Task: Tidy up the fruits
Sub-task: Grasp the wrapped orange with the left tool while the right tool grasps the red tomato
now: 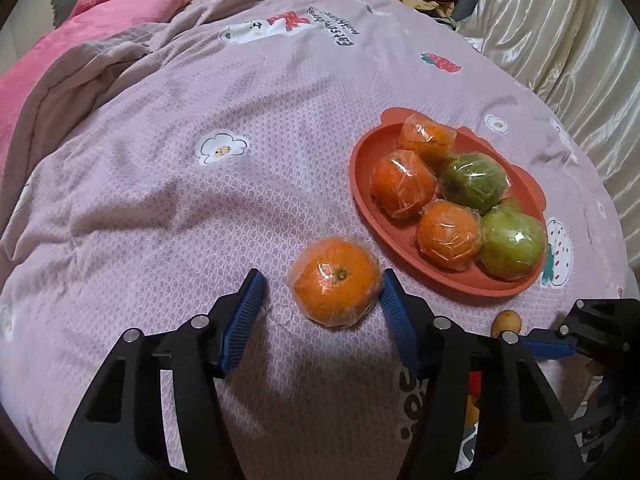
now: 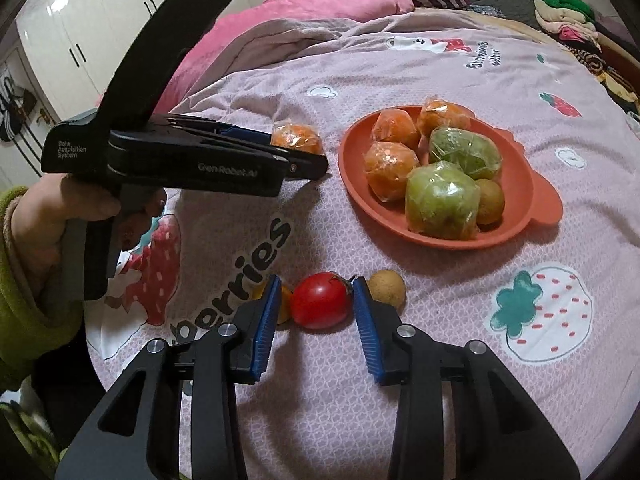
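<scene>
While the left claw (image 1: 322,286) is angling down at the bedspread (image 1: 168,200), a wrapped orange (image 1: 336,282) is sitting between its blue pads (image 1: 244,316). Right-side pad is touching the wrap; left-side pad is standing clear with a visible gap. So: half spread, bracketing the orange, not pinching it. Orange is resting on the cloth, stem end facing up.

Orange plate (image 1: 360,184) is lying ahead and to the right of that claw, close to the loose orange but not touching. It is holding three wrapped oranges, two wrapped green fruits (image 1: 512,242) and a small brown one tucked at the far side.

Right claw (image 2: 313,294) is also pointing down at the cloth, pads narrowly spread either side of a red tomato (image 2: 320,300). Slivers of cloth are showing on both sides; cannot tell whether either pad is actually touching. Not calling it a pinch.

Just outside its left pad a small yellow fruit (image 2: 285,304) is lying, mostly hidden. Just outside its right pad a small brown fruit (image 2: 387,288) is sitting, near the tomato.

Plate is lying ahead and to the right of the right claw too. A hand (image 2: 48,216) in a green sleeve is gripping the left tool's handle.
</scene>
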A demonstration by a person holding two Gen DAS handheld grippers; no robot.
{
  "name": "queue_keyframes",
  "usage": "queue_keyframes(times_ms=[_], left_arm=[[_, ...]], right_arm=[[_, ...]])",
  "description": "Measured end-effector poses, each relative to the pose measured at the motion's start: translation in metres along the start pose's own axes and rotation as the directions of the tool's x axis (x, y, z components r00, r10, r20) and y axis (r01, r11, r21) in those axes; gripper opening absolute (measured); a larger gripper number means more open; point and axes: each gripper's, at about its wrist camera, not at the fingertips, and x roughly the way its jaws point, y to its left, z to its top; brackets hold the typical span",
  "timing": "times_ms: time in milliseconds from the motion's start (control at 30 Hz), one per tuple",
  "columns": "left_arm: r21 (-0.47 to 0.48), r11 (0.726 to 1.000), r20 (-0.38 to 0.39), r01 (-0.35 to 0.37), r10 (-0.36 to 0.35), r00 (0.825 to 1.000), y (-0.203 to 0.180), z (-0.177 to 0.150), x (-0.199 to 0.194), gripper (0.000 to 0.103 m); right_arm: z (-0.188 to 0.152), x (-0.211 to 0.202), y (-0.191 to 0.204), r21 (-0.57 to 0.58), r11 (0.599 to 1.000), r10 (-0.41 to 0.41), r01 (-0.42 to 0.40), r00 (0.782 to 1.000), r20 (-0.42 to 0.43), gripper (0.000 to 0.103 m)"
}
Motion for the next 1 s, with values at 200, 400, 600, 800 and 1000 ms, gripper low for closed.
queue_keyframes(times_ms=[200,400,600,800,1000], left_arm=[[0.010,1.000,0.000,-0.001,0.001,1.000,-0.001,0.001,0.002,0.047],[0.011,1.000,0.003,-0.001,0.001,1.000,-0.001,0.001,0.001,0.046],[0.015,1.000,0.002,-0.002,0.002,1.000,-0.001,0.001,0.001,0.046],[0.029,1.000,0.004,-0.004,0.004,1.000,-0.003,0.003,0.005,0.040],[0.042,0.999,0.005,0.001,-0.001,1.000,-0.004,0.005,0.007,0.034]], right_arm=[[-0.009,-0.004,-0.003,-0.019,1.000,-0.008,0.007,1.000,-0.005,0.030],[-0.020,-0.012,-0.003,-0.014,1.000,-0.008,0.008,1.000,-0.005,0.030],[-0.026,-0.011,-0.006,0.029,1.000,0.009,-0.009,1.000,-0.021,0.030],[-0.021,-0.004,-0.006,0.038,0.999,0.020,-0.020,1.000,-0.004,0.030],[-0.020,-0.003,-0.010,0.065,0.997,0.041,-0.042,0.999,0.024,0.030]])
